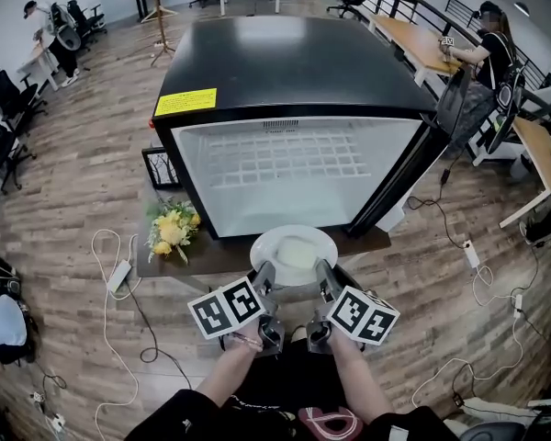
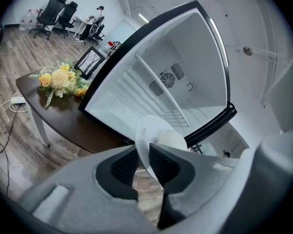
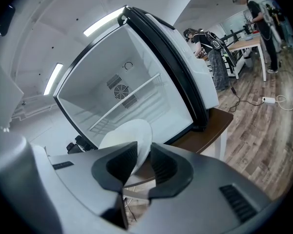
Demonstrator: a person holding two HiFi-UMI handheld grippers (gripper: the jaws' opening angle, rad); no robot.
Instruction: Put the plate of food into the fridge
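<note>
The round white plate (image 1: 263, 249) with its pale mound of food (image 1: 297, 251) hangs just in front of the open black fridge (image 1: 285, 72), above the dark brown wooden table (image 1: 225, 254). The 2 grippers carry it: the left gripper (image 1: 265, 272) is clamped on its left rim and the right gripper (image 1: 323, 272) on its right rim.

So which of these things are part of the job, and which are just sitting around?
Job: plate of food, open fridge, left gripper and right gripper, both clamped on the plate's rim.
Just lying about: flower bouquet, picture frame, power strip.
</note>
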